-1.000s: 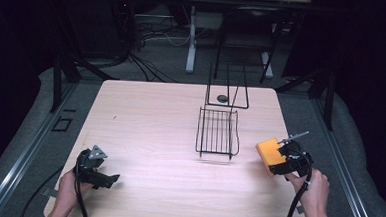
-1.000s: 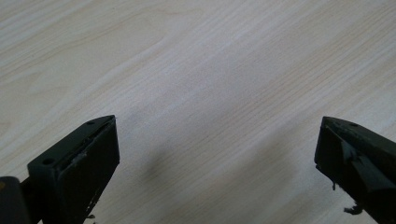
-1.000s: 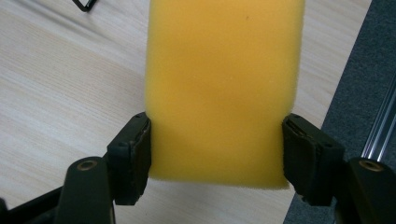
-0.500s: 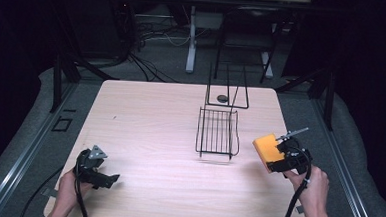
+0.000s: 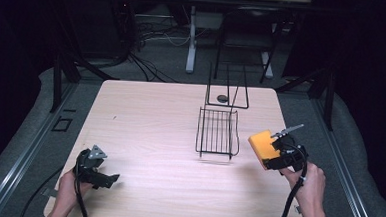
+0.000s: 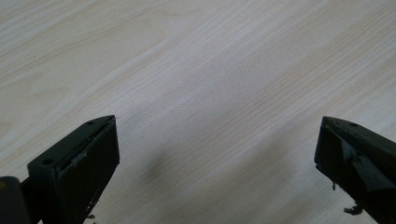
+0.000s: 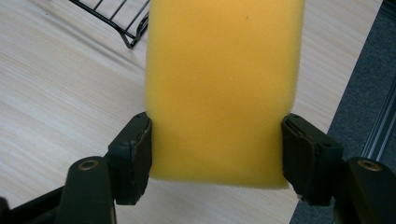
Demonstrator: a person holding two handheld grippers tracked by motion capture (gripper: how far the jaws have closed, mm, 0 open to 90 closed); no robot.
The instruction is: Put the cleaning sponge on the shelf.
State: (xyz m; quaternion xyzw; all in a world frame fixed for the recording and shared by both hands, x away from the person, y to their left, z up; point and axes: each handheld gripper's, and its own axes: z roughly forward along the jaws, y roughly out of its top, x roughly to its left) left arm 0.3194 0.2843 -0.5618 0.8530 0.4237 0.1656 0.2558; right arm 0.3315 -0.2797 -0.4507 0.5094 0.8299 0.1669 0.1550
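Observation:
A yellow sponge hangs above the table's right side, and my right gripper is shut on it. In the right gripper view both pads press the sponge at its lower sides. Just left of it stands a black wire rack on the wooden table; a corner of the rack shows at the top of the right gripper view. My left gripper rests near the table's front left corner, jaws wide open with only bare wood between them.
A small dark round object lies behind the rack, inside an upright wire frame. Table edges drop to grey floor with cables at the back. The wide middle and left of the tabletop is bare wood.
My right gripper has lifted the sponge a little and carried it slightly toward the rack. The left gripper has stayed put.

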